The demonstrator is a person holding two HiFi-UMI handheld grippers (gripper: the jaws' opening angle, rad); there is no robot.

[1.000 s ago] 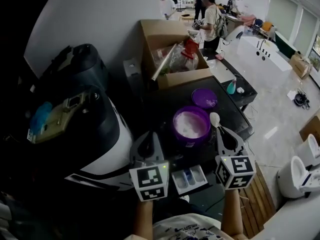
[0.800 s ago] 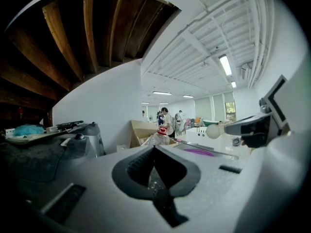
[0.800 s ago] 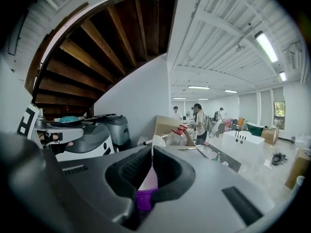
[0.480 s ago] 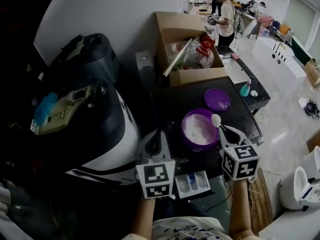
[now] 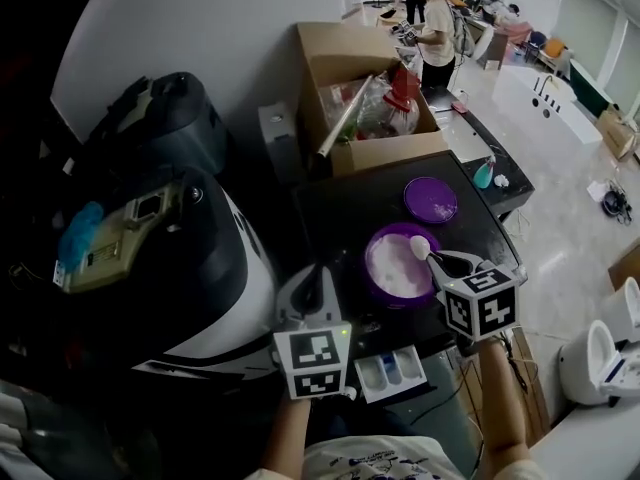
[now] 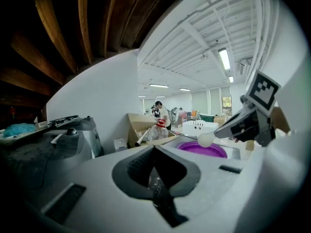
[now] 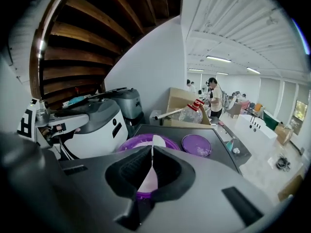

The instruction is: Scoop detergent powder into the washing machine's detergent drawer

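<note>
Pinching the white plastic spoon (image 5: 421, 246) by its flat handle, your right claw (image 5: 440, 261) has its jaws narrowed onto it. In the right gripper view the handle shows as a pale strip between the dark ribbed pads (image 7: 130, 171). The spoon's rounded bowl hangs at the right rim of the round purple tub (image 5: 368, 251), above the fine white detergent powder (image 5: 398, 265) that fills it. The tub stands on the washing machine's dark, flat top (image 5: 345, 208).

Your left claw (image 5: 313, 280) sits left of the tub and apart from it. Its jaws are drawn together with nothing held between them.

The detergent drawer (image 5: 372, 376) stands open on the near side, below the tub and between your two marker cubes. It is white plastic with blue inserts in its compartments.

Farther back, the tub's round purple lid (image 5: 431, 199) lies flat on the same top, dusted with white. Behind it stands an open cardboard box (image 5: 340, 58) holding a clear bottle with a red cap (image 5: 398, 103).
</note>
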